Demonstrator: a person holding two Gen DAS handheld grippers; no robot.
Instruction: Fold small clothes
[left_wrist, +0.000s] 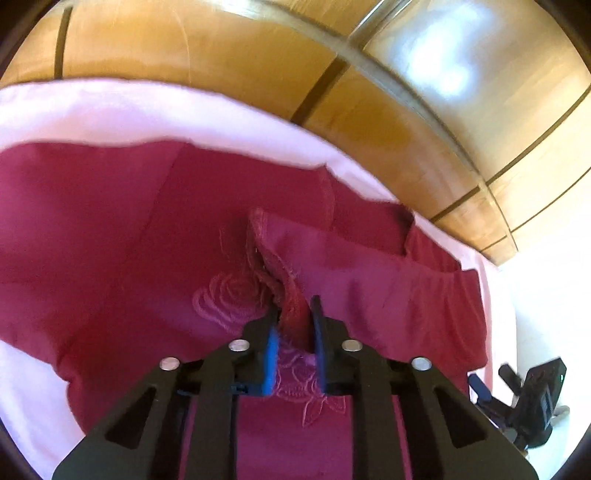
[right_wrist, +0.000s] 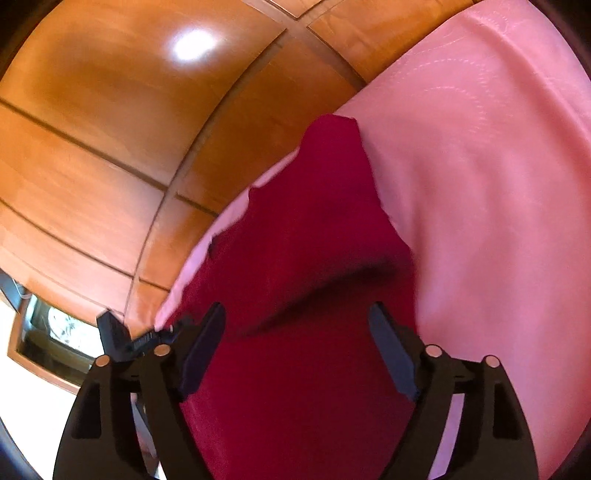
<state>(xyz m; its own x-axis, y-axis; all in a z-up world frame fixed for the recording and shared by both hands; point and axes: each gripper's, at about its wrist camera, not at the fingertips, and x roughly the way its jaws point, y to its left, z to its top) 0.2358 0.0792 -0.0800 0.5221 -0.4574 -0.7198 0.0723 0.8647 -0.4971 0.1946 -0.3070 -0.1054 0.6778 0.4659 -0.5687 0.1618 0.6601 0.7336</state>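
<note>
one dark red garment (left_wrist: 110, 229) lies spread on one pale pink sheet (left_wrist: 110, 110), filling the middle and lower part of the left wrist view. it carries stitched rose patterns (left_wrist: 229, 295) in a lighter thread, two clusters as far as the blur lets me count: one left of centre and one lower down between the fingers. a frayed, hemmed edge (left_wrist: 269, 243) of the garment stands up in a ridge at the centre of that view, and a folded flap runs off to the right.

two tongs are in play. the left tongs (left_wrist: 293, 314), at the bottom centre of its own view, are drawn nearly together and pinch that raised hem between a blue pad (left_wrist: 272, 360) and a dark one; the cloth rises straight out of the narrow gap. the right tongs (right_wrist: 297, 317) stand spread wide at the bottom of the right wrist view, with the red cloth lying below and between the two dark fingers (right_wrist: 391, 354); the pads are not pressing on it, and whether they brush the cloth is unclear. the same right tongs show small at the lower right edge of the left wrist view.

behind the sheet, glossy wooden panels (right_wrist: 110, 129) with dark seams fill the upper part of both views.
</note>
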